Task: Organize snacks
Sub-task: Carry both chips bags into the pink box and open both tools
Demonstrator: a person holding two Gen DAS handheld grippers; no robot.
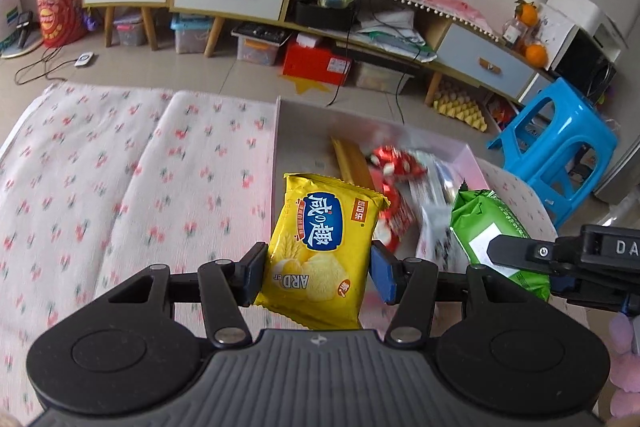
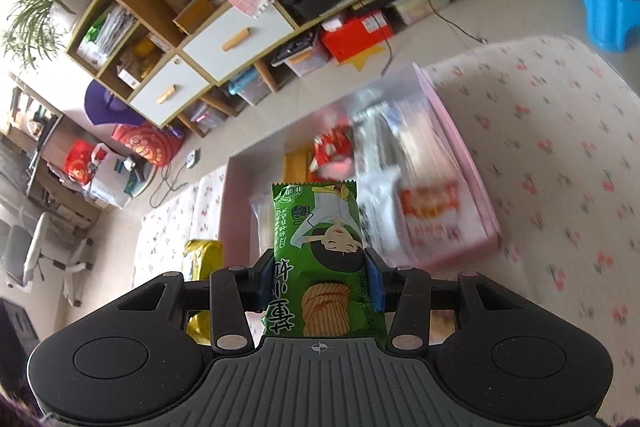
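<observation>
We judge the sorting to be well under way but not finished: several snacks already lie in the pink box (image 1: pixel 478 167), while 2 packets are in hand and not yet put down. Going from the left, the cherry-print cloth (image 1: pixel 120 187) shows no snacks on the part we can see. Next, the left gripper (image 1: pixel 318 271) has its fingers clamped on the sides of the yellow cracker packet (image 1: pixel 326 247), held up just at the box's near left corner. Inside the box we make out a long tan packet (image 1: pixel 352 163), then red-and-white wrappers (image 1: pixel 390 163), then pale, blurred packets toward the right wall (we cannot read what they are). Furthest right, the right gripper (image 2: pixel 320 277) has its fingers clamped on the green biscuit packet (image 2: pixel 320 227), held upright above the box's near edge. What seems left is to lay these 2 packets in; whether any more snacks wait outside the views we cannot tell.
</observation>
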